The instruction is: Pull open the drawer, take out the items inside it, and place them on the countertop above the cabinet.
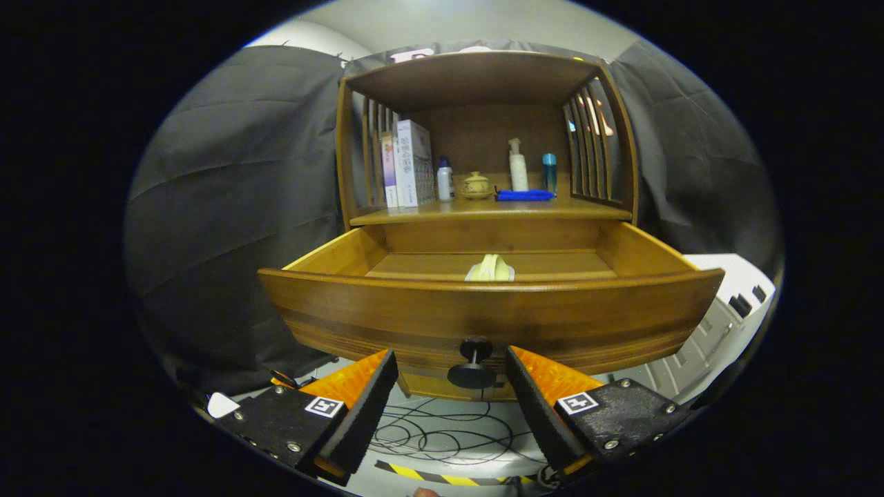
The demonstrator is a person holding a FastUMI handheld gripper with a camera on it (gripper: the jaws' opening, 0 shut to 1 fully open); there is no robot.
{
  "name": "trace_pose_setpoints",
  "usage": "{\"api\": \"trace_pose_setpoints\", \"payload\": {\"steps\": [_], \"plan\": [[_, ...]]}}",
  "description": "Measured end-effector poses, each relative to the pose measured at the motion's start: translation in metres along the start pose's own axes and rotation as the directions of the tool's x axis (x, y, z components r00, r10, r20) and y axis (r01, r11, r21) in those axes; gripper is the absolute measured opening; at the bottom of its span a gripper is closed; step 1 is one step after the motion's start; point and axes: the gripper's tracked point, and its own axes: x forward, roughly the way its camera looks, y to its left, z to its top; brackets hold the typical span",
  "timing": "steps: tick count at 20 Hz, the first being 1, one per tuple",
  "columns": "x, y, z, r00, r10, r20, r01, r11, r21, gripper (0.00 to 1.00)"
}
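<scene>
A wooden cabinet's drawer (483,310) stands pulled out toward me. A pale yellow folded item (490,268) lies inside it, near the front wall at the middle. The dark round knob (472,364) on the drawer front sits between my fingertips, with a gap on each side. My gripper (452,369) is open, its fingers flanking the knob without pressing it. Above the drawer runs the countertop (587,207) of the cabinet.
On the countertop stand books (407,164), a small white bottle (445,179), a little yellow pot (476,186), a pump bottle (518,166), a blue-capped bottle (550,172) and a flat blue item (525,195). Slatted sides and a top shelf enclose it. Cables (442,435) lie on the floor below.
</scene>
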Motion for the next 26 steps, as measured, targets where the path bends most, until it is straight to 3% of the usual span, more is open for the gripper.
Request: {"api": "trace_pose_setpoints", "payload": {"steps": [5,10,13,20,26], "plan": [[-0.006,0.001,0.071,0.998,-0.025,0.062,0.028,0.998,-0.052,0.97],[0.029,-0.008,0.117,0.995,-0.090,-0.031,0.090,0.996,-0.003,0.97],[0.056,-0.022,0.118,0.974,-0.141,-0.175,0.151,0.988,0.043,0.97],[0.125,-0.041,0.114,0.924,-0.152,-0.350,0.245,0.940,0.239,0.96],[0.174,-0.043,0.087,0.866,-0.149,-0.477,0.270,0.943,0.196,0.96]]}}
